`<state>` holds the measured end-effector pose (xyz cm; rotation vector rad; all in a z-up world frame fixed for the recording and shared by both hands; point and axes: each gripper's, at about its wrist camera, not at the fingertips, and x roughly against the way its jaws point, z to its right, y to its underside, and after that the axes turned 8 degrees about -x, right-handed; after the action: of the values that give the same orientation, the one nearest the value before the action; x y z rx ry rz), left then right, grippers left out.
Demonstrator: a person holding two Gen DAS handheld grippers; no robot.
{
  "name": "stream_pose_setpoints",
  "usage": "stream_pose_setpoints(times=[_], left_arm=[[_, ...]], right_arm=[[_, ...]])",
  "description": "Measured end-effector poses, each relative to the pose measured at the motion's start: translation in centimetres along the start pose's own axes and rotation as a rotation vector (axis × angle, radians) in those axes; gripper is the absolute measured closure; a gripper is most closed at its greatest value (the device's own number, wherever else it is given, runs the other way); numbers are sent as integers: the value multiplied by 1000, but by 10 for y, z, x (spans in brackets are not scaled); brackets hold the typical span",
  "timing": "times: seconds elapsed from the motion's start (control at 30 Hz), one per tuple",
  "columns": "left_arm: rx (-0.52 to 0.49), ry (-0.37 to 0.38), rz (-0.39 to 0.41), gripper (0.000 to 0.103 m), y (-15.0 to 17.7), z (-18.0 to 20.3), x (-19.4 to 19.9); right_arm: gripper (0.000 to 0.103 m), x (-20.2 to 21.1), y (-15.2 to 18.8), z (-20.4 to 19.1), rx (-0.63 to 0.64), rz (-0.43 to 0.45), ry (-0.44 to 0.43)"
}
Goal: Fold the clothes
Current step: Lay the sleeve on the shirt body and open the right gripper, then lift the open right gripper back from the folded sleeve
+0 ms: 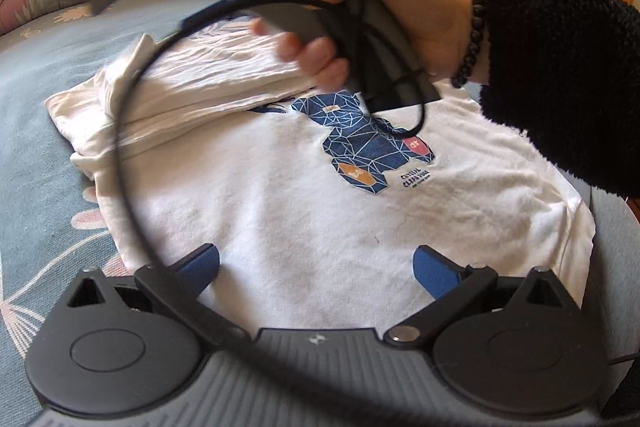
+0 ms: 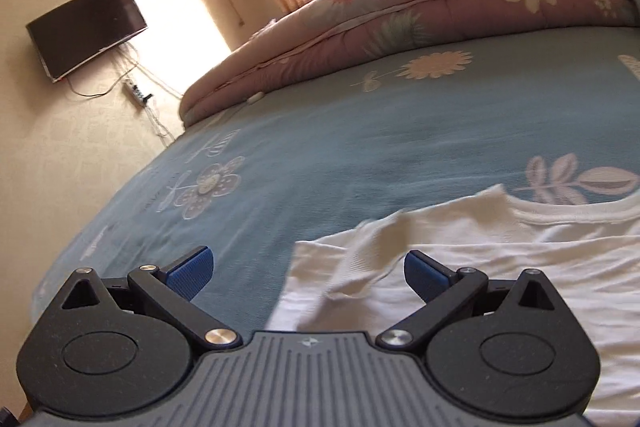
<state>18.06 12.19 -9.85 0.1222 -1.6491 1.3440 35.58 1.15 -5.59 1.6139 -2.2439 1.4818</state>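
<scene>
Left hand-held gripper [image 1: 316, 267]: jaws wide apart, nothing between them, blue ribbed pads hovering over the near hem area of the shirt [image 1: 280, 195]. Right hand-held gripper [image 2: 306, 273]: also spread wide and empty, sitting over the shirt's left-side edge where a sleeve [image 2: 360, 255] bunches up just ahead of the gap, w/ bare bed [image 2: 360, 131] beyond. The relation that matters: seen from the left gripper, the shirt lies flat directly ahead, long axis running roughly away from it towards the collar side; one side panel is already folded over onto the body as a creased strip [image 1: 208, 83], so the unfolded side on the right of that view looks like the next edge to take, prob. The right gripper, held up by a hand [image 1: 400, 11] in a fuzzy black sleeve [image 1: 568, 75] w/ a bead bracelet, hangs above the folded strip in the left view, its cable [image 1: 132, 131] looping down across the frame. Which arm is nearer the free edge: can't tell for sure; the left seems closer to the hem. Materials: shirt is thin white cotton knit, soft, wrinkly, w/ a navy geometric bear print [image 1: 368, 143] on the chest; it'll drape and slip, not hold shape. Bedsheet is blue-grey w/ a floral pattern, smooth. A quilted pink duvet [image 2: 400, 35] is rolled at the far side.
</scene>
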Motion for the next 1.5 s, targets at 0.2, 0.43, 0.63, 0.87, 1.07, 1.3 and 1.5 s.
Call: stream_pose_setpoints(times=[0.2,0.43,0.63,0.87,1.07,1.3,1.5], left_arm=[[9,-7,5,1,-3,-2,0],[14,-16,-4,1,-8,0,-6],[13,-24,-9,1,-13,0,-12],[27,-34,-8,1,-22,-2,-20],[21,-40,-11,1,-24,-1,-24],[24,-40,-9,1,-23,-2,-23],[21,-44,-12,1,-24,0,-24]], right_arm=[[0,56,-9,38,75,75,181],[0,145,7,78,398,137,658],[0,175,41,119,486,20,816],[0,147,66,134,592,28,978],[0,155,64,148,539,126,1023],[0,178,66,184,160,207,918],[0,122,87,139,654,139,1135]])
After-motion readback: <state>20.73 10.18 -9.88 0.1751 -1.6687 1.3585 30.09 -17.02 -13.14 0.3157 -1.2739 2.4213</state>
